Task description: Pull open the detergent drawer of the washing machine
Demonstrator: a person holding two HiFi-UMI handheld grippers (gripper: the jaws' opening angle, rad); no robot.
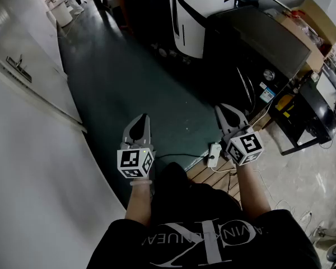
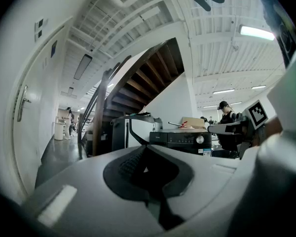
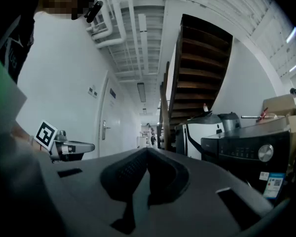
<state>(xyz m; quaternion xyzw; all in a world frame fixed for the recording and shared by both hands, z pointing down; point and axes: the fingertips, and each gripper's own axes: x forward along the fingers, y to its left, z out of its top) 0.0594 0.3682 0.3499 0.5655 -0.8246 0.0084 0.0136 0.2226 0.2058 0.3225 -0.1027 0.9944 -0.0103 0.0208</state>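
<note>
The left gripper (image 1: 141,120) and the right gripper (image 1: 224,111) are held out level, jaws pressed together with nothing between them. The dark washing machine (image 1: 252,43) stands ahead on the right, well apart from both.

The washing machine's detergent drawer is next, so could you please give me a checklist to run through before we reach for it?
1. Washing machine in view: ok, ahead and to the right.
2. Left gripper free: ok, jaws together on nothing.
3. Right gripper free: ok, jaws together on nothing.
4. Jaws open for the drawer: not ok, both shut.
5. Drawer front located: cannot tell, the panel beside the knob is too dark.
6. Grippers at the machine: not ok, both short of it.
</note>
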